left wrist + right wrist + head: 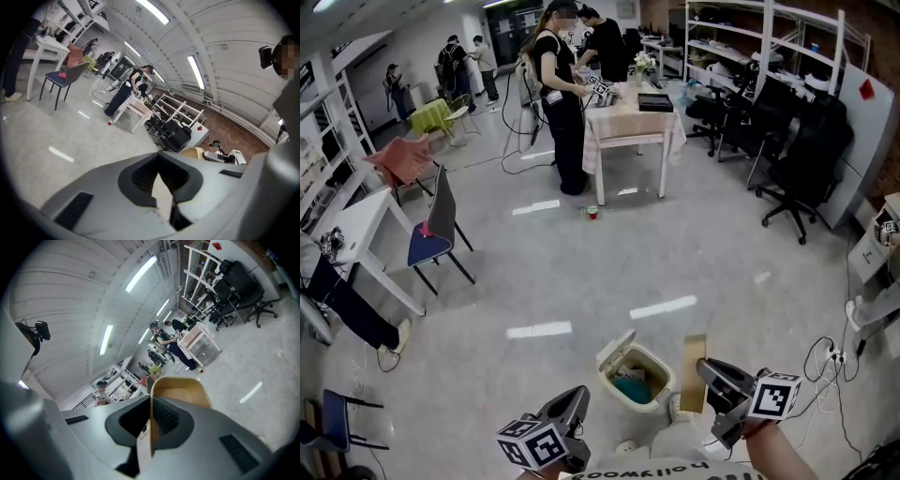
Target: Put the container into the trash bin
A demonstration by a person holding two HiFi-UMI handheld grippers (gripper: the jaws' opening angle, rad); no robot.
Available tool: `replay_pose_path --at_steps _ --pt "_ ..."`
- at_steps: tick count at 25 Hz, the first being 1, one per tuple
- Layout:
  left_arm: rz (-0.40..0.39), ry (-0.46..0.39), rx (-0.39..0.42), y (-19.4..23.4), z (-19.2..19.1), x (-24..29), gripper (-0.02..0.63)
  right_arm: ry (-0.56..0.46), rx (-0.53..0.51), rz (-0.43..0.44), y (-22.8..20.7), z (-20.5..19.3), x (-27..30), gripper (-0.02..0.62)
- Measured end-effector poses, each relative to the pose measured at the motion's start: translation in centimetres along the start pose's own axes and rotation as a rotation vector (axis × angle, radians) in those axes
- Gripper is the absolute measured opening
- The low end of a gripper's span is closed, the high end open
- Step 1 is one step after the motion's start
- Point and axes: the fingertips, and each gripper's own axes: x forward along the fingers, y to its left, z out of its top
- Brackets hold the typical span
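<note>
container [695,372], a tan open box of thin card, is pinched by the right gripper [707,369], well outside the trash bin [661,373] and just beside it at the bin's 3 o'clock in the head view. it stands on edge, its long side running from 12 to 6 o'clock. in the right gripper view the container [181,392] rises past the right gripper [151,403], open side toward the camera, and the fingers are closed on one of its thin side walls.

the trash bin is cream-coloured and sits on the grey floor [581,281], with its lid [615,348] tipped up at the bin's 10 o'clock. something teal and dark [630,387] lies inside.

the left gripper [574,401] hangs at the bin's 7 o'clock, apart from it. in the left gripper view the left gripper [159,174] has its fingers pressed together at the tips, with nothing between them.

further out, toward 12 o'clock in the head view, a small red cup [592,213] stands on the floor. beyond it a cloth-covered surface [630,126] has a person in black [559,103] standing at its 9 o'clock side. a chair with a blue seat [434,236] is at 10 o'clock, black office chairs [806,159] at 2 o'clock, and a power strip with cables [834,355] lies on the floor at 3 o'clock.
</note>
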Motion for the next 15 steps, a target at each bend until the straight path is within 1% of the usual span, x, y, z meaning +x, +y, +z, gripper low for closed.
replay_pose_path --at_steps 7,15 --pt "0.049 -0.031 -0.027 0.5 0.5 1.4 0.005 0.059 -0.005 0.038 -1.2 1.3 2.3 0.018" --pt "0.121 -0.083 -0.063 -0.2 1.1 5.3 0.005 0.161 -0.007 0.092 -4.9 4.4 4.5 0.018"
